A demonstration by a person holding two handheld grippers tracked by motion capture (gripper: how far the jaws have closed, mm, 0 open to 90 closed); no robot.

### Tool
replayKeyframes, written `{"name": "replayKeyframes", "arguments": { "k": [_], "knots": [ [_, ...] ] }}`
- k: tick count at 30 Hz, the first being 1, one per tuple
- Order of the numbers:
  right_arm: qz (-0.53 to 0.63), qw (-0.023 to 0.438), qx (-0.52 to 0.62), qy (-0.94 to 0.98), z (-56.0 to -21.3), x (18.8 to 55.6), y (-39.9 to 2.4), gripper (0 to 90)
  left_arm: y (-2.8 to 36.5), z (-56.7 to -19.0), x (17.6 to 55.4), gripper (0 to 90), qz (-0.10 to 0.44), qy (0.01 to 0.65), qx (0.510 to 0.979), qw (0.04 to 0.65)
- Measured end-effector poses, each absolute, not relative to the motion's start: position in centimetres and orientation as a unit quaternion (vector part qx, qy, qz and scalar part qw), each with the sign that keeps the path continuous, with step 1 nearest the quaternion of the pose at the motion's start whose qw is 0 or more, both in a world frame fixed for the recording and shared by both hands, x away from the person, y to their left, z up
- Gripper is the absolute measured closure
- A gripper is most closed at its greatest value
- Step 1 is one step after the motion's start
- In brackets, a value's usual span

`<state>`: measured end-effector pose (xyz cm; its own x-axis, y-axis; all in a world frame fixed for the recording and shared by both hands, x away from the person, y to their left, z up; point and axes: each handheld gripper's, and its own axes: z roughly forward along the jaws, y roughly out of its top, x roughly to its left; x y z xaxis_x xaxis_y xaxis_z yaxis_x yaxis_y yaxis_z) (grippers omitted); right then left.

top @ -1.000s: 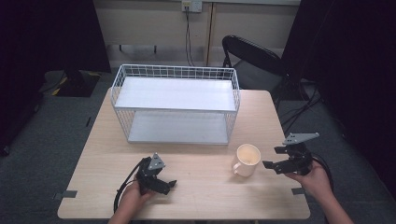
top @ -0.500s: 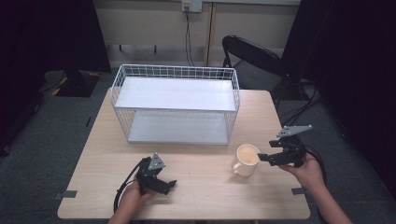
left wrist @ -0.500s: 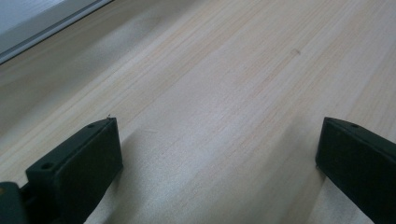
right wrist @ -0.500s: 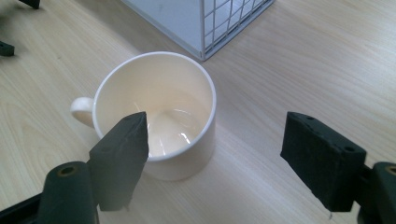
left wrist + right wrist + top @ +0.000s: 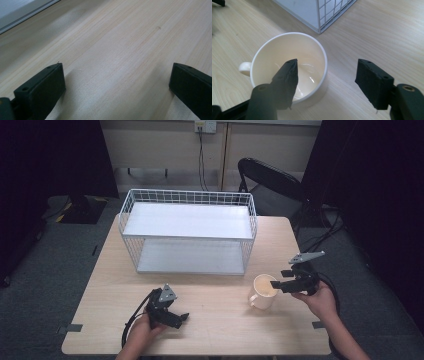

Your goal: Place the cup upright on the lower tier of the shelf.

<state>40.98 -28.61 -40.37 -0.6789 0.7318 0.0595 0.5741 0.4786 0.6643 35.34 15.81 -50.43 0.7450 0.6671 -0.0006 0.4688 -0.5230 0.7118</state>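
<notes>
My left tongs [image 5: 167,312] and right tongs [image 5: 295,281] are black, each topped by a grey three-cornered plate, trailing black cable; screw holes mark the blocky jaws.

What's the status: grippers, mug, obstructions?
Right gripper open, straddling cream ceramic mug rim. Left gripper open, low over wooden table. White wire shelf rack behind, apart.

A cream mug [image 5: 263,291] stands upright and empty on the desk [image 5: 220,330], glossy inside, its handle toward 8 o'clock. It sits at 5 o'clock from the white wire rack [image 5: 189,231], near that rack's front right corner.
</notes>
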Motion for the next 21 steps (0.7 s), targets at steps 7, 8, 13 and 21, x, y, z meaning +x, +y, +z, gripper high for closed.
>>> {"name": "replayKeyframes", "arguments": {
  "k": [7, 8, 13, 21],
  "knots": [
    [0.331, 0.117, 0.389, 0.852, -41.1, 41.3, -27.7, 47.8, 15.8, -50.4, 35.3, 0.0, 0.137, 0.330, 0.862, 0.360],
    [0.330, 0.117, 0.392, 0.851, -41.2, 41.3, -27.7, 49.3, 15.8, -50.4, 35.3, 0.0, 0.137, 0.330, 0.862, 0.360],
    [0.321, 0.113, 0.393, 0.854, -41.8, 41.5, -27.8, 54.6, 15.8, -50.4, 35.3, 0.0, 0.137, 0.330, 0.862, 0.360],
    [0.323, 0.101, 0.408, 0.848, -42.3, 41.6, -27.6, 66.8, 15.8, -50.4, 35.3, 0.0, 0.138, 0.329, 0.862, 0.360]
  ]
}}
